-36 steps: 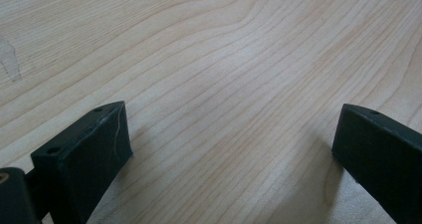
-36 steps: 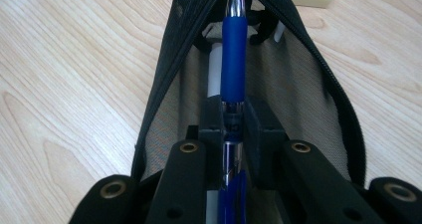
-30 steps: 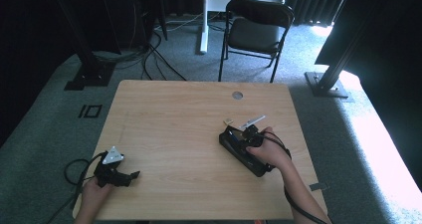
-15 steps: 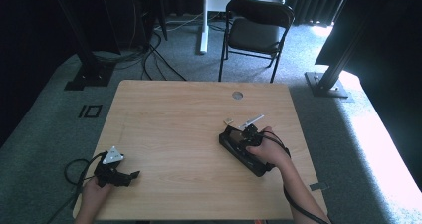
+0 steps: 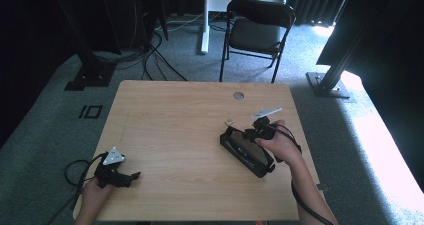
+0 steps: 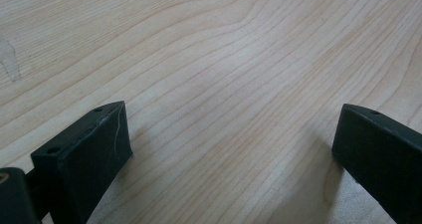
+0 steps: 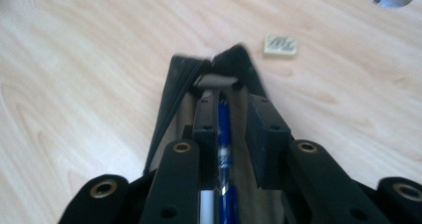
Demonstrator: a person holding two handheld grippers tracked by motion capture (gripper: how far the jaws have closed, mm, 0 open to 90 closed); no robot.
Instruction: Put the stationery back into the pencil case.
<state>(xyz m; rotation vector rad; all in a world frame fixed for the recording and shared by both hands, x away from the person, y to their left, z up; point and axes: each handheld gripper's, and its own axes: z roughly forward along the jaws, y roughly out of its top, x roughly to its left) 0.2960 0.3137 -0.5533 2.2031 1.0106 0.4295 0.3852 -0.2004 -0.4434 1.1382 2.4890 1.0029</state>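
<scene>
A black pencil case (image 5: 245, 152) lies open on the wooden table (image 5: 175, 125), right of centre. My right gripper (image 5: 250, 135) reaches into its far end. In the right gripper view a blue pen (image 7: 224, 134) lies between the jaws of the right gripper (image 7: 231, 104), inside the case (image 7: 171, 99). The jaws have just been opening: the pen rests against the left pad (image 7: 205, 117) and a gap separates it from the right one. My left gripper (image 5: 131, 177) rests near the table's front left corner. In the left gripper view its jaws (image 6: 231, 134) stand wide apart over bare wood.
A small pale tile (image 5: 229, 121) lies just beyond the case, also seen as the tile (image 7: 281, 44) ahead of the jaws. A round cable hole (image 5: 238, 95) sits near the table's far edge. A black folding chair (image 5: 257, 30) stands behind the table.
My right hand and gripper have lifted a little over the far end of the case. The left gripper has stayed where it was.
</scene>
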